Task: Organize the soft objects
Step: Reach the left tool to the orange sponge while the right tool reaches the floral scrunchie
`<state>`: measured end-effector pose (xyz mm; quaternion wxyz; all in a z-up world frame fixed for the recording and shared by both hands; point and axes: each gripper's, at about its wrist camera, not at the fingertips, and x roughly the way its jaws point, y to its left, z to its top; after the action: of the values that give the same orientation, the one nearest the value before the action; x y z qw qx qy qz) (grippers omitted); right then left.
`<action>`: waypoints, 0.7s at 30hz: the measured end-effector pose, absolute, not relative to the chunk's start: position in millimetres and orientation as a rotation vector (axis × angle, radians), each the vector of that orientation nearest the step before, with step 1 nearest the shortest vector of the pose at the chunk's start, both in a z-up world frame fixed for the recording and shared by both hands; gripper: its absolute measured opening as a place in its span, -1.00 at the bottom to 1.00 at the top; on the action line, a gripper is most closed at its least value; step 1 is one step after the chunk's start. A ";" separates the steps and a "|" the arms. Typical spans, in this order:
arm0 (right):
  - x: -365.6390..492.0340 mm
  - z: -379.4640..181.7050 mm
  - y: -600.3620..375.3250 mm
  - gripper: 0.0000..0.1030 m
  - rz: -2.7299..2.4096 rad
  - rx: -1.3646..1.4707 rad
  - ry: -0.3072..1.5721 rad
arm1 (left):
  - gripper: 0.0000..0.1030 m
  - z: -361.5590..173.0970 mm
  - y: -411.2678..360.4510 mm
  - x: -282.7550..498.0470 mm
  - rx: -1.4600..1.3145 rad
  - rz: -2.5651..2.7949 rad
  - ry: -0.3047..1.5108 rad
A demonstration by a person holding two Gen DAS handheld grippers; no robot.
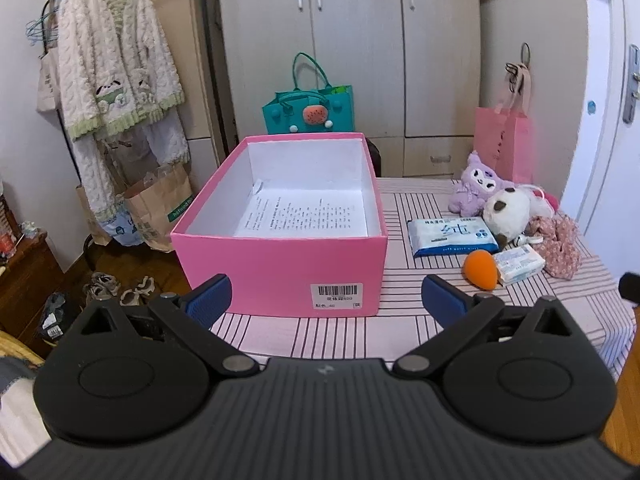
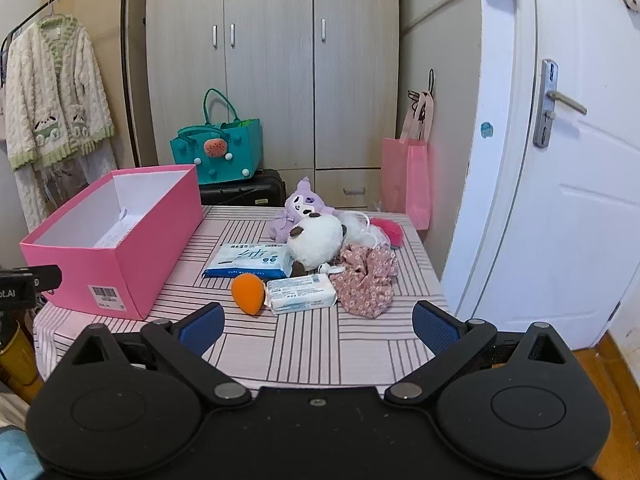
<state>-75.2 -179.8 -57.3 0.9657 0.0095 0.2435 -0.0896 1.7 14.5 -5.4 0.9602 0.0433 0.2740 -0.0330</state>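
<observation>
Both claws, left claw (image 1: 327, 296) and right claw (image 2: 318, 322), were wide and held nothing. The pink box (image 1: 280, 268) stood just ahead of the left claw; the orange sponge (image 2: 248, 287) lay ahead of the right claw.

The shoebox (image 1: 280, 268) is bright pink outside and white inside, with a white barcode label. Under it, the table (image 2: 304, 344) wears a pale pink cloth with dark striped blocks. Right of the shoebox lie a blue-and-white wet-wipes pack (image 2: 250, 261), an orange makeup sponge (image 2: 248, 288), a lilac plush (image 2: 298, 206), a white plush (image 2: 316, 240) with brown patches, and a dusty-pink floral scrunchie (image 2: 366, 278). Each claw (image 1: 326, 298) (image 2: 318, 328) has blue pads on black.
</observation>
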 end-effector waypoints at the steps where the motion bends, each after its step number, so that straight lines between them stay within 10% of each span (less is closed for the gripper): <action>1: -74.5 -56.0 -179.0 0.98 -0.180 0.003 0.490 | 1.00 -3.7 13.9 2.2 0.092 -0.083 0.563; 21: -45.6 -55.2 -261.4 0.98 -0.022 0.143 0.262 | 0.96 8.0 -50.9 45.9 0.192 -0.370 0.555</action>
<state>-45.6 -261.4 -55.2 0.9888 0.0712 0.1307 -0.0111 45.9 -50.9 8.0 0.9403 0.0941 0.2722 -0.1814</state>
